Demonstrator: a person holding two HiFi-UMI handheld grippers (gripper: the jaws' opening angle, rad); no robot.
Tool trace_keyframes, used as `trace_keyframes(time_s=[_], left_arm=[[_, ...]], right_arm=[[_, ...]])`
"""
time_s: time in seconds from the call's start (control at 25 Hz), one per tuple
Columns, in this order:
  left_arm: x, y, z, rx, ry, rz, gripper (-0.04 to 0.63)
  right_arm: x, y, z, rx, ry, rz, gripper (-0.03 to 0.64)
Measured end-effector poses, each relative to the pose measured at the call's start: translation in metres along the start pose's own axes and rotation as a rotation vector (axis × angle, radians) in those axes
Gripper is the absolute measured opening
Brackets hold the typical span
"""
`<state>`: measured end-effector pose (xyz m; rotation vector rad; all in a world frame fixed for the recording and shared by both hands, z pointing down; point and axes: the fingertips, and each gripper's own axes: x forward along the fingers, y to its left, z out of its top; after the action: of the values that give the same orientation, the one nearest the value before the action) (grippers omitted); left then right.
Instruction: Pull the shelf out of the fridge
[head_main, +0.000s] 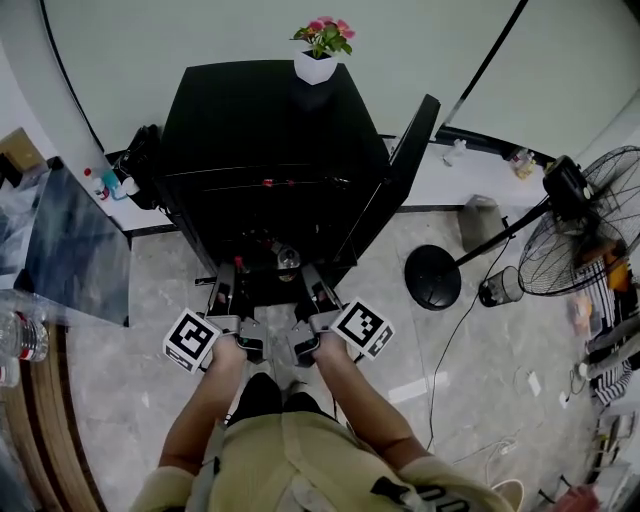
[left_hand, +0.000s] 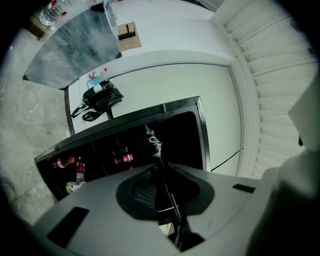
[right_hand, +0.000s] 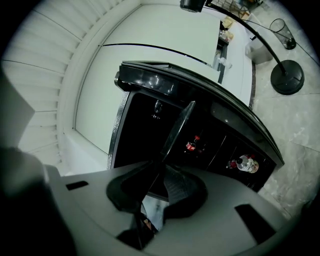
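Observation:
A black mini fridge (head_main: 270, 150) stands with its door (head_main: 400, 170) swung open to the right. Both grippers reach into its lower opening, side by side. The shelf (left_hand: 159, 160) is a thin dark pane, seen edge-on, that runs between the jaws of my left gripper (left_hand: 167, 200), whose pads are closed on it. In the right gripper view the same shelf (right_hand: 172, 135) passes between the jaws of my right gripper (right_hand: 150, 192), with a sliver of light beside one pad. In the head view my left gripper (head_main: 225, 285) and right gripper (head_main: 312, 285) sit level at the fridge front.
A flower pot (head_main: 318, 60) sits on the fridge. Cola bottles (left_hand: 79, 170) stand inside. A standing fan (head_main: 580, 240) with a round base (head_main: 432, 277) is on the right. A black bag (head_main: 140, 160) and a glass table (head_main: 70, 250) are on the left.

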<state>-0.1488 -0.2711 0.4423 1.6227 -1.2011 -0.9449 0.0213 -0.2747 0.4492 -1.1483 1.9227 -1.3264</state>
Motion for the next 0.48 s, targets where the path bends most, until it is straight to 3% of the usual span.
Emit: trace_keyframes(time_s=[0.48], left_arm=[[-0.042, -0.014, -0.011, -0.003, 0.027, -0.004, 0.055]], right_arm=[[-0.042, 0.015, -0.015, -0.042, 0.027, 0.016, 0.078]])
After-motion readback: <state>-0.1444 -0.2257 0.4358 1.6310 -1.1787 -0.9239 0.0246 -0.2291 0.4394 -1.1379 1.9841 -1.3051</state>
